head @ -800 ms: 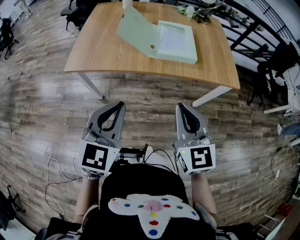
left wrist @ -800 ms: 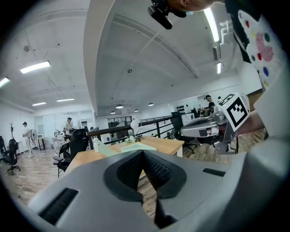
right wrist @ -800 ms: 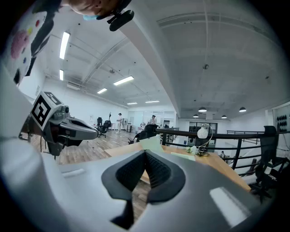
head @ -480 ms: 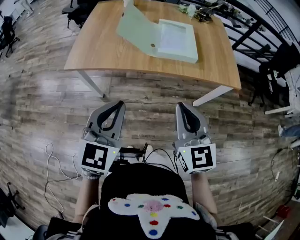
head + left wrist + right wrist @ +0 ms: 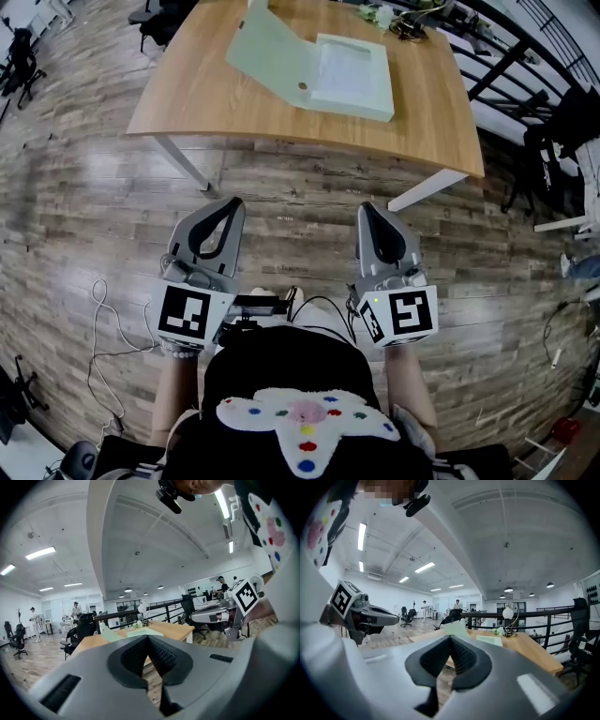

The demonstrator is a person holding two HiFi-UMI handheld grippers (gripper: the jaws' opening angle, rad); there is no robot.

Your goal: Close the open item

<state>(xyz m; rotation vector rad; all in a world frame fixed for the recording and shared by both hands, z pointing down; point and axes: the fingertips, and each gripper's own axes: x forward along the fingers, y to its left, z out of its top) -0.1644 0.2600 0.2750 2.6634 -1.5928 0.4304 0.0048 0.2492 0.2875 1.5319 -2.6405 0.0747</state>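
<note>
The left gripper (image 5: 228, 206), jaws together and empty, hangs at 7 o'clock over the floor; the right gripper (image 5: 367, 211) matches it at 5. Both aim toward 12, seemingly readied for approach, where the box (image 5: 349, 82) lies on the worktop (image 5: 187, 98), lid (image 5: 270, 52) open.

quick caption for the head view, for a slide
Left gripper and right gripper, both shut and empty, short of the wooden table where a pale green binder lies open.

An open-plan office: a light wooden table (image 5: 206, 94), black swivel office chairs (image 5: 18, 638), long ceiling strip lights (image 5: 40, 552), a black metal railing (image 5: 531, 613) and grey wood-plank floor (image 5: 94, 216)
</note>
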